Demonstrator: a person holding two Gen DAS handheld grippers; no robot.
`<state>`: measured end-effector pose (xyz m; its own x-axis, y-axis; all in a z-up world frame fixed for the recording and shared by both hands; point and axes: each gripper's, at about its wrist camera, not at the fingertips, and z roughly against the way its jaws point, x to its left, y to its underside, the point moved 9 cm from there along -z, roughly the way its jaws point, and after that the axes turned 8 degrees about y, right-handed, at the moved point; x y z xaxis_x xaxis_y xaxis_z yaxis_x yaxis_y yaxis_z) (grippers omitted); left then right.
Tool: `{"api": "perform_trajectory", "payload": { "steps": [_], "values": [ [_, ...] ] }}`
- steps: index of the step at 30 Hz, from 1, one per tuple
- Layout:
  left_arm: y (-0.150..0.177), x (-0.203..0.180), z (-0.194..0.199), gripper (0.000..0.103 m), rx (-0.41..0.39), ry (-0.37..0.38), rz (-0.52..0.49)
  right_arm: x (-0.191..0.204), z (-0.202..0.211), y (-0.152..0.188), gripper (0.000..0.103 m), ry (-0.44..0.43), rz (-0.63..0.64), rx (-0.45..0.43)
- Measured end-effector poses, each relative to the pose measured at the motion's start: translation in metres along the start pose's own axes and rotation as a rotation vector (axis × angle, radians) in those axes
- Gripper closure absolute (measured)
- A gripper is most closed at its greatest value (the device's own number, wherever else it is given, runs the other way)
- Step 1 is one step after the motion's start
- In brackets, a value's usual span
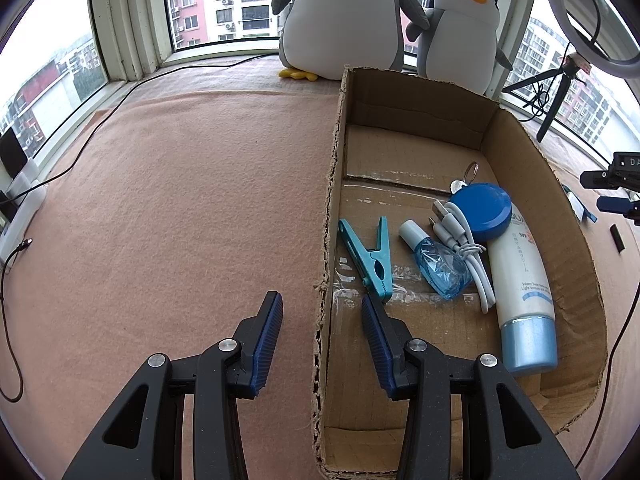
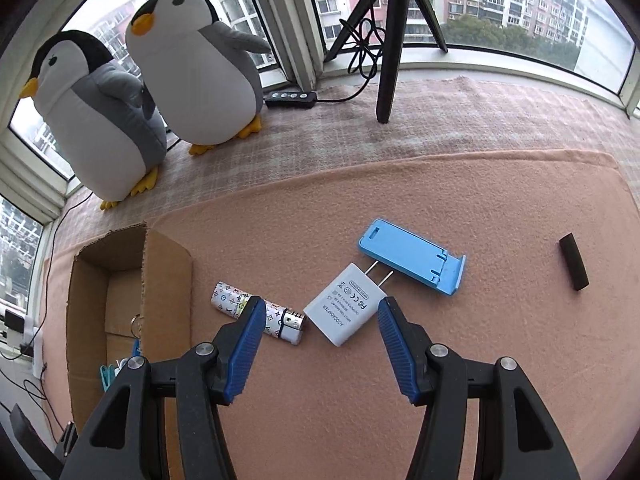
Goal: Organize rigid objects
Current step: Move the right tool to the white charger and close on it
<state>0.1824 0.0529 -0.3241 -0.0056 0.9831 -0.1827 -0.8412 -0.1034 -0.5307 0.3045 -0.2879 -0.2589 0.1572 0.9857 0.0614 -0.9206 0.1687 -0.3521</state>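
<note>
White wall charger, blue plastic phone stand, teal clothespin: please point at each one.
White wall charger [image 2: 346, 309], right wrist view, printed face.
Blue plastic phone stand [image 2: 404, 249], right wrist view, flat back.
Teal clothespin [image 1: 374, 258], left wrist view, hinge.

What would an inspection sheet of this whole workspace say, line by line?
Surface: peach fleece blanket over a window ledge.
Job's things: cardboard box holding a teal clothespin, blue spray bottle, white USB cable, round blue case and sunscreen tube; on the blanket a patterned lighter, white charger plug, blue phone stand, small black block.
Clutter: two plush penguins.
Grippers: left hand-held gripper open above the box's edge; right hand-held gripper open over the charger.
Cables: black cord across the blanket.
Surroundings: windows, apartment blocks, tripod.
</note>
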Motion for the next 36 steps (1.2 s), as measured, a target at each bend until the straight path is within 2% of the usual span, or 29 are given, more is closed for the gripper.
{"api": "perform_trajectory", "payload": {
  "steps": [16, 28, 36],
  "values": [
    [-0.001, 0.0, 0.0, 0.057, 0.0, 0.001, -0.001, -0.015, -0.043, -0.001, 0.049, 0.004, -0.085, 0.09],
    [-0.001, -0.001, -0.001, 0.057, -0.001, 0.003, -0.002, -0.014, -0.055, 0.005, 0.049, 0.055, -0.006, 0.119],
    [-0.001, -0.001, -0.001, 0.057, -0.001, 0.003, -0.002, -0.03, -0.052, 0.008, 0.049, 0.059, 0.017, 0.127]
  ]
}}
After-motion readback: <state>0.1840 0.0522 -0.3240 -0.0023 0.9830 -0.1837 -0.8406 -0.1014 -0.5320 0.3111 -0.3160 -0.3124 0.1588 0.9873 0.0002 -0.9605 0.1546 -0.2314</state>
